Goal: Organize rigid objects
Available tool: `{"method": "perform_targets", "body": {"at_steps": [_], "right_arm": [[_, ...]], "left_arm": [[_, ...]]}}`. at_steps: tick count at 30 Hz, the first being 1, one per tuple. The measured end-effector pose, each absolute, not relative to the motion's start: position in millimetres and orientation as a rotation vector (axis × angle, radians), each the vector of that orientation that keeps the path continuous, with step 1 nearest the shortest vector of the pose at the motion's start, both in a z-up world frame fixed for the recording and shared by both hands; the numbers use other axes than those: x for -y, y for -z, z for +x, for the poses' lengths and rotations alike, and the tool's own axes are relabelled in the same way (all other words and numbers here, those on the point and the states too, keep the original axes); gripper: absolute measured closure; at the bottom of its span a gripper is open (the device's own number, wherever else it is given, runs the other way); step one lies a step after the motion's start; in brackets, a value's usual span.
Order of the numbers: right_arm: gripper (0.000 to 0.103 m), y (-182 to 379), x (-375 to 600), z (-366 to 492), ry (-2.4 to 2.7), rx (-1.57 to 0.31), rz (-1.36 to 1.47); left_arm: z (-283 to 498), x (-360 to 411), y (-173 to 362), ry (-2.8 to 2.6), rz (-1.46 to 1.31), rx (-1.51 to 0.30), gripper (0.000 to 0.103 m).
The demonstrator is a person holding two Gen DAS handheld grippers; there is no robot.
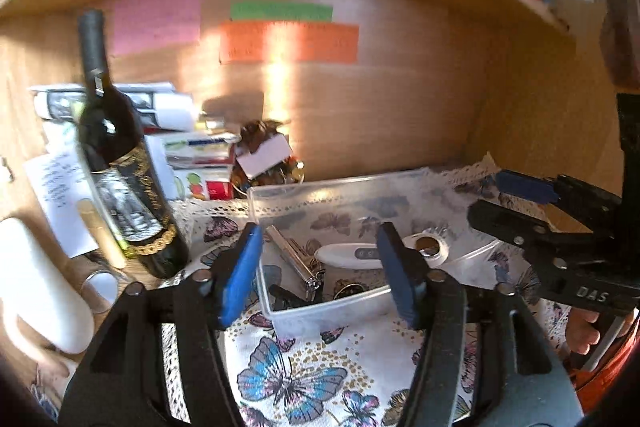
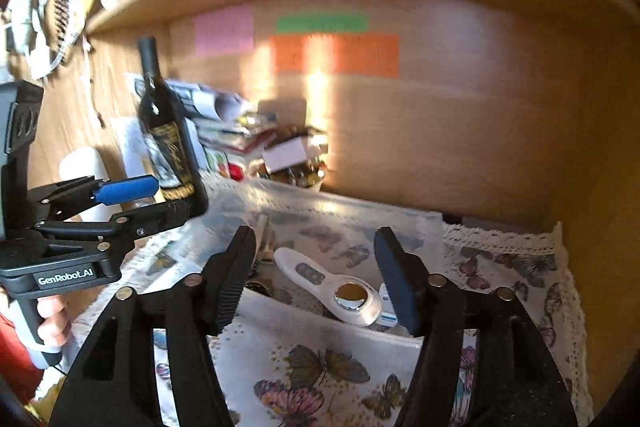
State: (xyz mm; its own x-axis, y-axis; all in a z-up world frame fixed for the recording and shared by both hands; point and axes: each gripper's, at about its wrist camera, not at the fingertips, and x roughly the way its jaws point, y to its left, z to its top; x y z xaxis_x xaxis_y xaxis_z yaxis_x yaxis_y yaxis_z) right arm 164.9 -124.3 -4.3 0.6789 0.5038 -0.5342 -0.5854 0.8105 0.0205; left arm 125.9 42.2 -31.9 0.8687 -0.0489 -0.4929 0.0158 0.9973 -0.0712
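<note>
Left wrist view shows both grippers, left gripper and right gripper, wide apart and empty over the clear bin, so sorting seems between picks, needing a fresh target next.

The left gripper is held level with its blue-padded jaws spread wide and nothing between them; from the right wrist view it shows side-on at the left, a bare hand wrapped round its handle. The right gripper likewise stands wide open and empty, and in the left wrist view it reaches in from the right edge, fingers curled on its grip.
</note>
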Motion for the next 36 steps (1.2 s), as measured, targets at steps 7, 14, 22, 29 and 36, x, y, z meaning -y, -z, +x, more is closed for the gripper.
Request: {"method": "perform_targets", "body": {"at_steps": [7,14,22,29,36], "right_arm": [[0.007,-17,152,120,-0.562,-0.439,-0.086],[0.000,-26,161,87,-0.505,-0.343,-0.075],[0.000,-25,167,77,-0.496,-0.344,-0.042],[0.000,-26,172,75,-0.488,-0.338,-0.034],[0.000,-28,175,75,-0.490,-0.335,-0.017]], "left_arm": [[76,-40,16,-0.014,-0.076,-0.397,0.010],[39,-27,4,-0.052,-0.041,-0.310,0.001],[18,-20,-2,-0.022,-0.052,-0.271,0.000],[16,-17,-4,-0.014,-0.054,-0.261,0.000],[17,-17,-7,-0.011,-0.050,-0.253,0.000]]}}
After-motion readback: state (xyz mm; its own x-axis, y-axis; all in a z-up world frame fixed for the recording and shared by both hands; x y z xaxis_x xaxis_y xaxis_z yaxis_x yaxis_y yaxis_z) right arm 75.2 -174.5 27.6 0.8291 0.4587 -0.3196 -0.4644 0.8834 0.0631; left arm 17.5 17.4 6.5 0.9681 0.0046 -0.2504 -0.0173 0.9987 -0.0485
